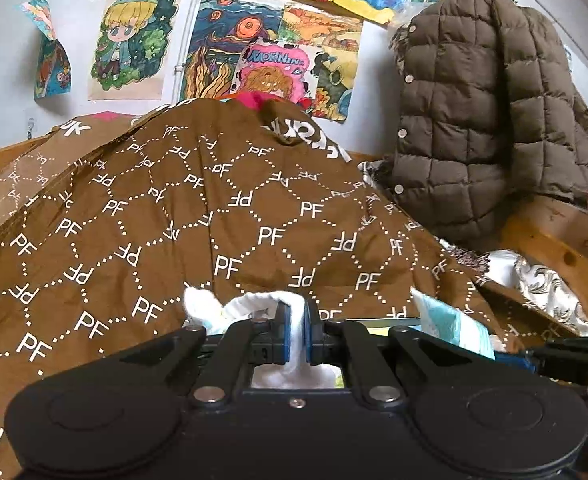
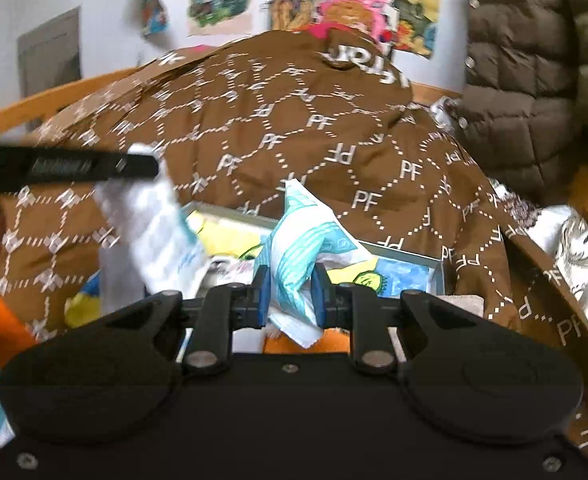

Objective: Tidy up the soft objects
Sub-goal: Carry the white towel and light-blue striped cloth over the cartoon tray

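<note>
- Left wrist: our left hand-held gripper (image 1: 297,330) pinches a white soft cloth (image 1: 254,308) over the brown PF-printed fabric heap (image 1: 234,208).
- Right wrist: our right hand-held gripper (image 2: 290,294) clamps a crumpled teal-and-white soft packet (image 2: 302,240) above a shallow open box (image 2: 406,260); the thin grip may slip.

Left claw (image 1: 297,330) and right claw (image 2: 290,294) both clamped closed.

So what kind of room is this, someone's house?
Probably a child's bedroom at home: colourful drawings are taped over the wall, a brown quilt is heaped inside a wooden bed frame, and a puffy jacket hangs at the side.
</note>
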### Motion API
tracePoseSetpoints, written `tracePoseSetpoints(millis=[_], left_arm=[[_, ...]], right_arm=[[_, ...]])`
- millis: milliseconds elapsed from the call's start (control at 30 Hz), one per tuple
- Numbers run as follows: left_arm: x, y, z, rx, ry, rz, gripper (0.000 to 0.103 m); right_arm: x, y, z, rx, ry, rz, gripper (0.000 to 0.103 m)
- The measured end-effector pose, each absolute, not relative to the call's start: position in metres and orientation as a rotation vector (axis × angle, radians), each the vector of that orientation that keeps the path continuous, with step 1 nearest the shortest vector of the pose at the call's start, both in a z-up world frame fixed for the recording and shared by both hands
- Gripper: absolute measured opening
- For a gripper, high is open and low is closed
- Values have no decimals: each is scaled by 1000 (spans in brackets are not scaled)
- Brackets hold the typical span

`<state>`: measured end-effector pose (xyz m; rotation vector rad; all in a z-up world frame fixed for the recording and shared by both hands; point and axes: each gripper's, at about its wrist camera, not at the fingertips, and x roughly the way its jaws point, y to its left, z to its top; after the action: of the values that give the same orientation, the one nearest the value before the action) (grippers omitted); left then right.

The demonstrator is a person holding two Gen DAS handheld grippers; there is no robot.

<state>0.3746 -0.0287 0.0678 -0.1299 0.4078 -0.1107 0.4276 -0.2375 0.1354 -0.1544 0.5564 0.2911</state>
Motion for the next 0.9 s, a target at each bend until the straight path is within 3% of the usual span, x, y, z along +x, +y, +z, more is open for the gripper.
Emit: tracePoseSetpoints(millis=[567,900], left_arm=[[412,-39,54,-168,357,-52,6],[426,-27,18,-172,431,7,6]], right_arm=[[490,-243,94,13,598,234,14],[519,-234,65,84,666,207,15]])
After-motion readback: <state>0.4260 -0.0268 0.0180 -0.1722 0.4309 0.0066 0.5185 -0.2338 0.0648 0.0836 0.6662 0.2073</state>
